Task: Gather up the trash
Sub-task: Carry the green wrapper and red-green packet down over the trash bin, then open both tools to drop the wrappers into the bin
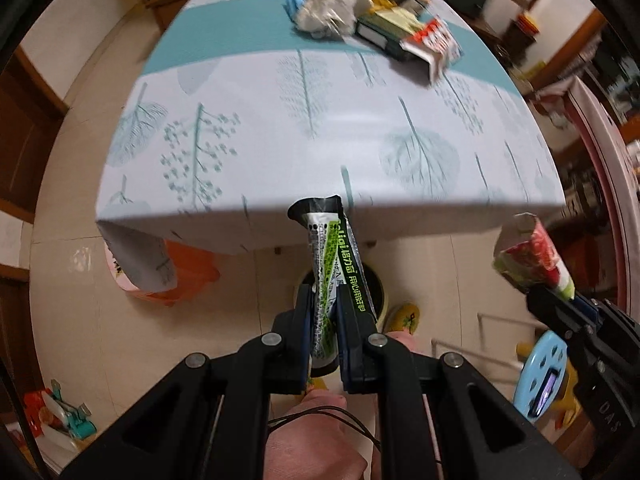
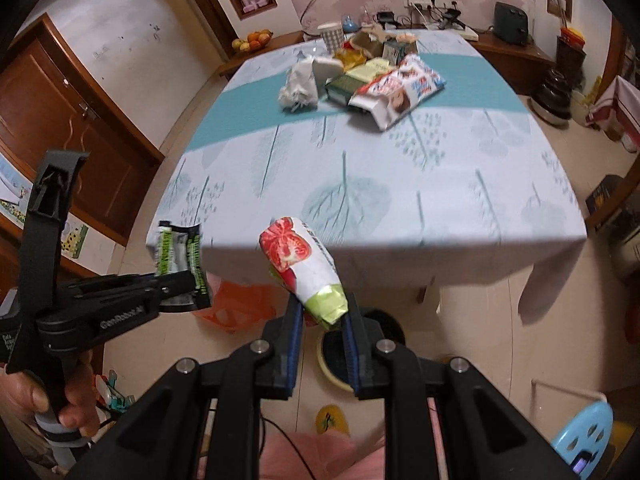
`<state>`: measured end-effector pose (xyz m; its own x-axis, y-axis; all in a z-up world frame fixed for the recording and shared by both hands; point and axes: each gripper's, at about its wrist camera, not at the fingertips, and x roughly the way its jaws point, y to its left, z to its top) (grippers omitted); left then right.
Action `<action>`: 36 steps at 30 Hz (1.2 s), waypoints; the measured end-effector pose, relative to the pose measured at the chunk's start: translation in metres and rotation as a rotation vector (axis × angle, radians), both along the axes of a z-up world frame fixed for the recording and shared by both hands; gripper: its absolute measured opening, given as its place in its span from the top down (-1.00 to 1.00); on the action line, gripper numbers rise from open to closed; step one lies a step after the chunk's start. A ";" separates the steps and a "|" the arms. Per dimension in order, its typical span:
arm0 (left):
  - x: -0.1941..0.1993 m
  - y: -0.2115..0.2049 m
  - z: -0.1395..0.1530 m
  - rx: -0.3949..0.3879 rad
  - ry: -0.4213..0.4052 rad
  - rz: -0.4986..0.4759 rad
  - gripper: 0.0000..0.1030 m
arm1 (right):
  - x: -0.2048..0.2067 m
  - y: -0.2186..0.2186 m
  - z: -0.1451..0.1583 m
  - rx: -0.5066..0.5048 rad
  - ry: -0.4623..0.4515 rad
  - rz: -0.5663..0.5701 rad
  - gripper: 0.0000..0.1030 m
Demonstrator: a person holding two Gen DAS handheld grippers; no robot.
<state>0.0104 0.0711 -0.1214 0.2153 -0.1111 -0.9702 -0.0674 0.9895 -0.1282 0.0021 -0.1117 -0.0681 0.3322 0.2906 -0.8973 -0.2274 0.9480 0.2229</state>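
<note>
Left gripper (image 1: pixel 324 320) jaws clamp green wrapper (image 1: pixel 334 256), right gripper (image 2: pixel 322 332) jaws tomato packet (image 2: pixel 304 268); both above bin (image 2: pixel 360 348), likely for dropping.

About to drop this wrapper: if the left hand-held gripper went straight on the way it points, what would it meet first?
Probably the dark-lined bin on the floor, right behind the green wrapper held in the left hand-held gripper. Depth is uncertain.

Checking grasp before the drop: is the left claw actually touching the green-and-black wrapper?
Touching. In the left wrist view the left claw has both fingers pressed flat against the green-and-black wrapper, which stands up between them, with no gap visible on either side.
</note>
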 end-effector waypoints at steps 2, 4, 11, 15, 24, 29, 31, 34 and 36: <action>-0.007 -0.007 -0.010 0.001 0.010 -0.030 0.82 | -0.012 0.004 -0.007 -0.013 0.020 -0.005 0.64; -0.013 -0.015 -0.022 0.006 0.025 -0.056 0.82 | -0.019 0.003 -0.018 -0.015 0.051 -0.021 0.64; -0.023 -0.039 -0.088 0.007 0.110 -0.117 0.82 | -0.035 -0.011 -0.078 0.008 0.175 -0.128 0.63; -0.019 -0.049 -0.139 0.005 0.149 -0.110 0.82 | -0.039 -0.021 -0.129 0.009 0.247 -0.183 0.63; 0.002 -0.065 -0.269 0.026 0.205 -0.105 0.77 | -0.029 -0.032 -0.270 -0.033 0.344 -0.211 0.61; 0.009 -0.069 -0.328 0.075 0.193 -0.111 0.53 | -0.014 -0.031 -0.349 -0.053 0.367 -0.194 0.59; 0.010 -0.068 -0.343 0.076 0.188 -0.110 0.43 | -0.010 -0.032 -0.373 -0.044 0.370 -0.194 0.54; 0.013 -0.067 -0.359 0.069 0.187 -0.108 -0.01 | -0.005 -0.034 -0.403 -0.038 0.381 -0.204 0.43; 0.013 -0.064 -0.364 0.062 0.174 -0.101 -0.26 | -0.001 -0.036 -0.412 -0.034 0.390 -0.210 0.35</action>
<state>0.0230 0.0069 -0.4850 0.0349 -0.0630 -0.9974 0.0171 0.9979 -0.0624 0.0010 -0.1475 -0.4806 0.0159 0.2208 -0.9752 0.0654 0.9730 0.2214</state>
